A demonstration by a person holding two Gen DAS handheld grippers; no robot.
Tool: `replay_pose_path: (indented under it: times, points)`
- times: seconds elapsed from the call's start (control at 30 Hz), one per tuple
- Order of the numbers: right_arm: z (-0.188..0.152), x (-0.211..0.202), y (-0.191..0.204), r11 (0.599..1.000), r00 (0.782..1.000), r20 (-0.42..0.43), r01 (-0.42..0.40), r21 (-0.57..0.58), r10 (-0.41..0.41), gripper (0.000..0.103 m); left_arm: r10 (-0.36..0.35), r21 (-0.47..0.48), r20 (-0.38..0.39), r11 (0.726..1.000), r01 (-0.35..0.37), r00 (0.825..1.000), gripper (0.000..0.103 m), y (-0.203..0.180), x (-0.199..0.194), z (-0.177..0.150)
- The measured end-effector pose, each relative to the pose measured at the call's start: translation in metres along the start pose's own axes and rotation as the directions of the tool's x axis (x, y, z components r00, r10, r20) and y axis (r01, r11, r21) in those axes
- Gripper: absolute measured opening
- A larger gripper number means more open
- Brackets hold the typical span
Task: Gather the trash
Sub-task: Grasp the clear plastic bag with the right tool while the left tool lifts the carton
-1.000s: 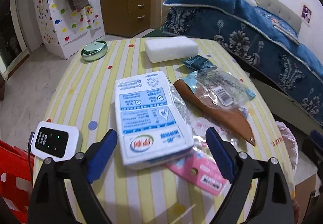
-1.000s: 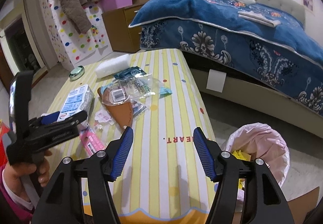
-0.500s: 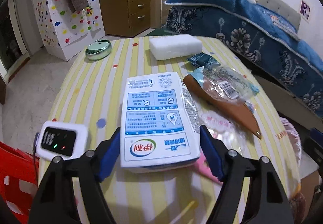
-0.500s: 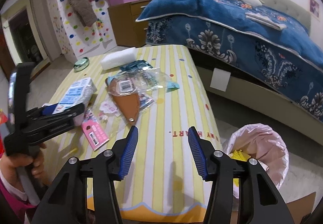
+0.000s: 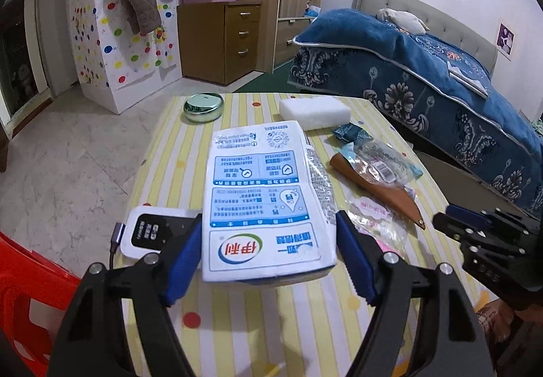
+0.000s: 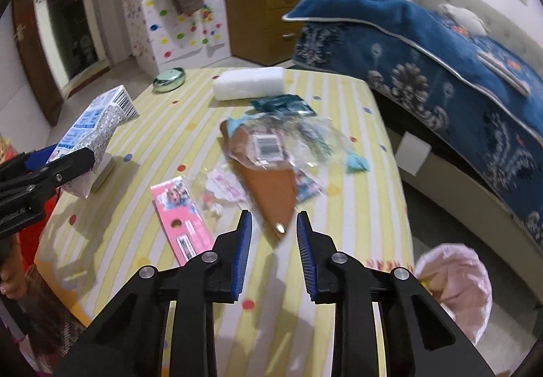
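A white and blue milk carton (image 5: 261, 187) is clamped by its sides between the blue pads of my left gripper (image 5: 268, 219). In the right wrist view the carton (image 6: 98, 126) hangs tilted above the table's left edge. My right gripper (image 6: 274, 219) hovers over the striped table (image 6: 339, 207) with its jaws closing. The pointed tip of a brown leather piece (image 6: 268, 183) shows between its fingertips, but the pads do not touch it. A clear barcode wrapper (image 6: 281, 139) lies on the leather. A pink card (image 6: 180, 217) and a teal wrapper (image 6: 281, 105) lie nearby.
A pink-lined trash bin (image 6: 454, 278) stands on the floor right of the table. A white foam block (image 6: 247, 83) and a green tin (image 6: 168, 80) sit at the far end. A white device with a cable (image 5: 152, 231) lies at the left edge, above a red chair (image 5: 20, 292).
My left gripper closed around the milk carton and raised it off the table. My right gripper swung left from the bin side over the trash pile, and its jaws narrowed.
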State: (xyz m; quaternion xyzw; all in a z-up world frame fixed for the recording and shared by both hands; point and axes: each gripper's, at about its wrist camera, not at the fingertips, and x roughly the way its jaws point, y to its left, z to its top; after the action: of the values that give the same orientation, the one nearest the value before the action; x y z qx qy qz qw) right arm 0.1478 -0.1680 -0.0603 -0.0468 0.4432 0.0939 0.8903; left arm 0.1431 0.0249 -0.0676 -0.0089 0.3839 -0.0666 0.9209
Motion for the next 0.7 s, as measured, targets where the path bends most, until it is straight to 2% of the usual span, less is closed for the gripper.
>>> replay_pose_path:
  times: [0.1, 0.23, 0.53, 0.6, 0.7]
  points:
    - [0.011, 0.013, 0.006, 0.999, 0.999, -0.011, -0.035, -0.028, 0.035, 0.028, -0.007, -0.004, -0.005, 1.0, 0.007, 1.0, 0.073, 0.003, 0.005, 0.002]
    - [0.021, 0.026, 0.015, 0.996, 0.999, -0.011, -0.031, -0.085, 0.03, 0.029, -0.008, 0.002, -0.016, 1.0, 0.008, 1.0, 0.073, 0.002, 0.014, 0.004]
    - [0.034, 0.054, 0.03, 0.981, 0.999, -0.034, 0.018, -0.194, -0.025, 0.029, -0.014, 0.007, -0.03, 1.0, 0.014, 0.999, 0.073, 0.003, 0.026, 0.004]
    - [0.033, 0.059, 0.031, 0.976, 0.998, -0.038, 0.033, -0.217, -0.043, 0.028, -0.017, 0.006, -0.034, 1.0, 0.017, 0.999, 0.073, 0.004, 0.028, 0.003]
    - [0.033, 0.061, 0.034, 0.967, 0.998, -0.034, 0.045, -0.252, -0.055, 0.021, -0.027, -0.005, -0.045, 1.0, 0.026, 0.999, 0.073, 0.006, 0.029, 0.001]
